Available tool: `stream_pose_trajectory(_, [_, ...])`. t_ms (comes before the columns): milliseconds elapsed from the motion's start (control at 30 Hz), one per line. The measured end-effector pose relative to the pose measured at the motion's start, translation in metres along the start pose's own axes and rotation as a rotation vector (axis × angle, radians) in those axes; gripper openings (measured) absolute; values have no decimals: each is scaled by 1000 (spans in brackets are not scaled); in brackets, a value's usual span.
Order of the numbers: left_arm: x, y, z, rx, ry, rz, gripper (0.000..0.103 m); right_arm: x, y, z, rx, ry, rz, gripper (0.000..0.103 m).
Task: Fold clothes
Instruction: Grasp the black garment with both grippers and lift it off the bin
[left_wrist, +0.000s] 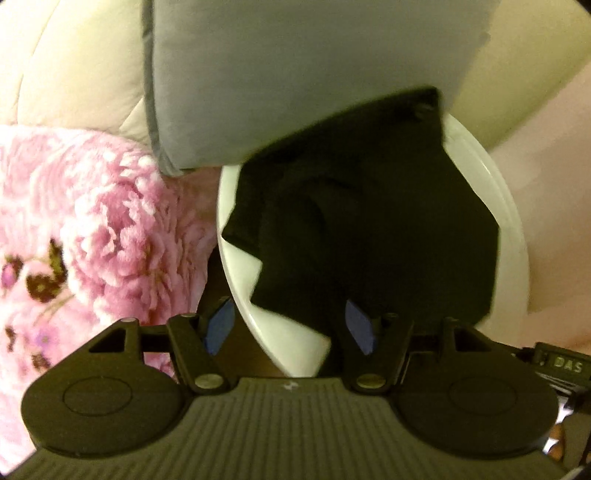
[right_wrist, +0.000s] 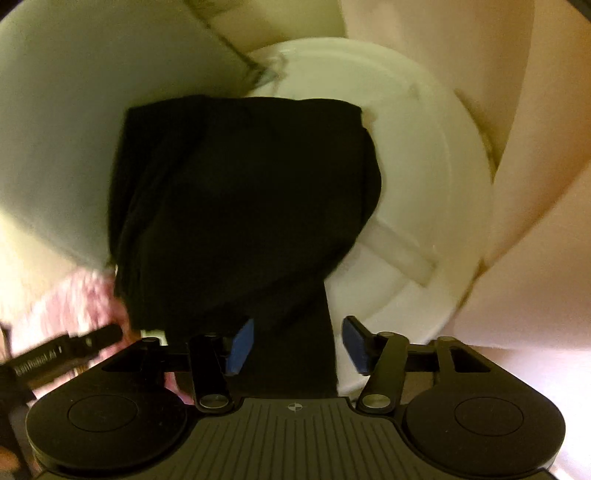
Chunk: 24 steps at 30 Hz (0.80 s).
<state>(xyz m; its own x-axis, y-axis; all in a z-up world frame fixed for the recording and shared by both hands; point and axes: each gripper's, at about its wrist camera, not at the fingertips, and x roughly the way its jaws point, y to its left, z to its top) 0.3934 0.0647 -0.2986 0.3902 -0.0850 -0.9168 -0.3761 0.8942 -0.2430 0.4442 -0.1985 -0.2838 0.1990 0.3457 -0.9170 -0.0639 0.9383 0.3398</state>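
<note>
A black garment (left_wrist: 373, 229) lies bunched on a round white table (left_wrist: 506, 206), covering most of its top, with one corner reaching up under a grey cushion (left_wrist: 295, 74) that leans over the far edge. The left gripper (left_wrist: 290, 326) hangs above the near rim of the table with its blue pads spread apart; the table edge and a fold of the black cloth show between them, but the pads press on nothing. The right gripper (right_wrist: 297, 345) also stands wide and released, a hanging strip of the garment between its pads without being pinched. A pink flowered blanket (left_wrist: 81, 229) lies to the left of the table, against cream upholstery (left_wrist: 66, 74).
</note>
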Motion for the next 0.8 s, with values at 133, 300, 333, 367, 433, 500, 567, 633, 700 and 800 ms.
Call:
stream_pose_trajectory(133, [25, 11, 10, -98, -1, -15, 65, 20, -11, 19, 89, -12, 25, 81])
stream_pose_trajectory(300, [44, 18, 17, -178, -24, -40, 65, 40, -19, 35, 167, -25, 39, 82])
stream_pose_trajectory(333, [48, 20, 18, -192, -30, -45, 70, 44, -20, 37, 181, -22, 39, 82])
stream_pose_trajectory(367, [51, 21, 19, -206, -36, -51, 70, 48, -21, 38, 197, -23, 41, 82])
stream_pose_trajectory(433, [54, 17, 23, -191, -50, -62, 68, 55, -22, 41, 219, -29, 50, 82])
stream_pose_trajectory(500, [56, 9, 26, -166, -49, -58, 66, 62, -19, 43, 214, -28, 49, 82])
stream_pose_trajectory(567, [55, 3, 24, -143, -62, -37, 59, 65, -13, 43, 177, -41, 43, 81])
stream_pose_trajectory(633, [53, -3, 22, -120, -76, -15, 44, 64, -7, 42, 123, -53, 39, 60])
stream_pose_trajectory(700, [46, 0, 19, -146, -95, -47, 24, 63, -2, 41, 69, -65, 35, 46])
stream_pose_trajectory(800, [32, 3, 17, -136, -113, -95, 4, 53, 1, 39, 31, -78, 67, 24])
